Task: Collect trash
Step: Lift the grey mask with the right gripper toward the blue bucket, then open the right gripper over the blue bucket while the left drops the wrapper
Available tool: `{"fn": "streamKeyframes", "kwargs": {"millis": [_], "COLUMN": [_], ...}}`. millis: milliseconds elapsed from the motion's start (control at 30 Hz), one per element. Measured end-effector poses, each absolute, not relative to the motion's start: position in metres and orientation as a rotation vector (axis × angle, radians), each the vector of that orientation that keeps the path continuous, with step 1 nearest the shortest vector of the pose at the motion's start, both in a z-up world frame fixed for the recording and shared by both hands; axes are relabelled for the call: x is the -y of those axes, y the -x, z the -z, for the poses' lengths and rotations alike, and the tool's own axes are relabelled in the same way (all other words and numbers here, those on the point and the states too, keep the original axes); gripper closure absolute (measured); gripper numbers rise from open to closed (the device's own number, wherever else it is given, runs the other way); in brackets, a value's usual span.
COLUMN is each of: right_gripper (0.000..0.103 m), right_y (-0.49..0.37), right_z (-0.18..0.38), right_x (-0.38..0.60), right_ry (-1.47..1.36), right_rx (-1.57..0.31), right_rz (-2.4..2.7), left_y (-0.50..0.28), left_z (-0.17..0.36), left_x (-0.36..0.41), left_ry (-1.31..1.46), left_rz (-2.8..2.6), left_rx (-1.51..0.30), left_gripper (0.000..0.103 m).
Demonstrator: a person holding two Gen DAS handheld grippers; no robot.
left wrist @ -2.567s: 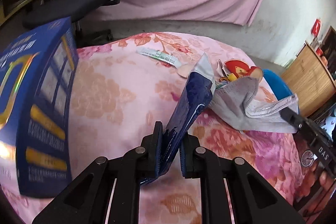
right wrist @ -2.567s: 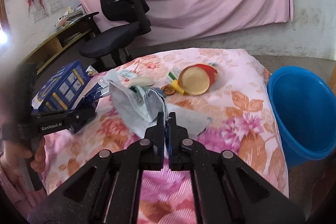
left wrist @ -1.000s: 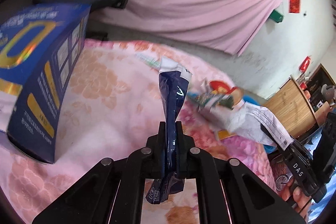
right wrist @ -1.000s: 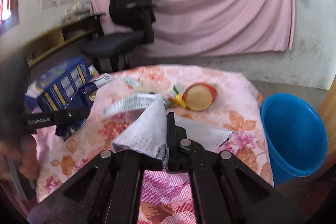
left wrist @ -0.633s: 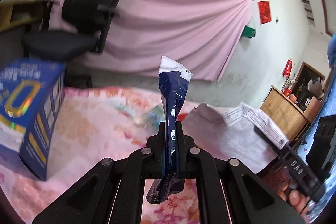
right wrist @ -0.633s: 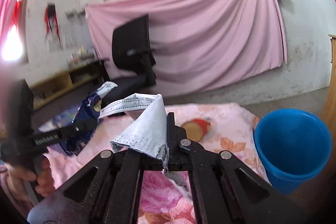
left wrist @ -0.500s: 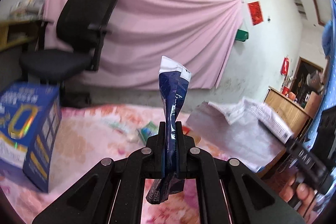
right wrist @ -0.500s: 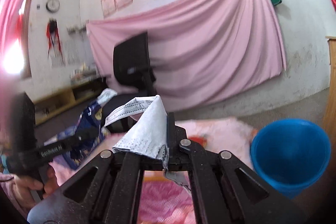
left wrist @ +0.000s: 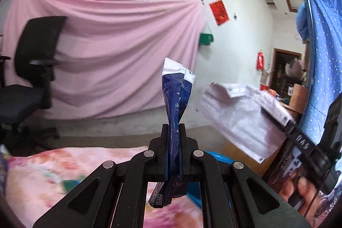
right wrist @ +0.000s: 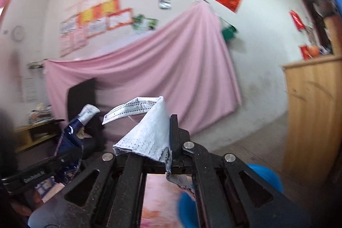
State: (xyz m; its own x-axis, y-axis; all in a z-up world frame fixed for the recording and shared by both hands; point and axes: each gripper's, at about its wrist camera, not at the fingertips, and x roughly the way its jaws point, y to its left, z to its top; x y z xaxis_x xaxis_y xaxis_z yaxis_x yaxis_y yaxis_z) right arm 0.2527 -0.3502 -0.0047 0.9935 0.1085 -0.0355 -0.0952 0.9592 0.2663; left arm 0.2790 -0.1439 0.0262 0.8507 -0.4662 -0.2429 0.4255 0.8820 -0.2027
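The pink floral-cloth-covered bench (left wrist: 53,166) lay below both tongs. The right tongs (right wrist: 168,142) clamped a grey pleated disposable face mask (right wrist: 147,134) at 11 o'clock. The left tongs (left wrist: 173,136) clamped a dark blue crumpled foil wrapper (left wrist: 176,99), upright at 12 o'clock.

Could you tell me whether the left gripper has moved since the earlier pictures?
Yes. The left gripper, shut on the blue wrapper, has risen and tilted up: the flowered cloth that filled its view now sits low, and the pink curtain fills the middle.
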Motion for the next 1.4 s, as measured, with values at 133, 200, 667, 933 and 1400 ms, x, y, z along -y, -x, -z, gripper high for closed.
{"fn": "streamKeyframes", "kwargs": {"millis": [133, 200, 667, 933, 1400], "right_gripper": [0.076, 0.076, 0.031, 0.015, 0.0], "right_y": [-0.266, -0.272, -0.311, -0.312, -0.278], "right_z": [0.03, 0.043, 0.117, 0.125, 0.068], "right_x": [0.388, 0.404, 0.443, 0.45, 0.423], "right_ry": [-0.339, -0.365, -0.463, -0.484, -0.365], "right_rx": [-0.153, -0.215, -0.598, -0.635, -0.318], "right_rz": [-0.017, 0.016, 0.099, 0.12, 0.091], "left_y": [-0.309, -0.327, -0.406, -0.416, -0.366], "left_z": [-0.013, -0.003, 0.069, 0.076, 0.029], "left_x": [0.192, 0.215, 0.293, 0.285, 0.225], "left_ry": [0.143, 0.144, 0.122, 0.122, 0.226], "left_rz": [0.528, 0.544, 0.53, 0.521, 0.432], "left_rx": [-0.386, -0.459, -0.891, -0.924, -0.6], "left_gripper": [0.098, 0.098, 0.098, 0.085, 0.005]}}
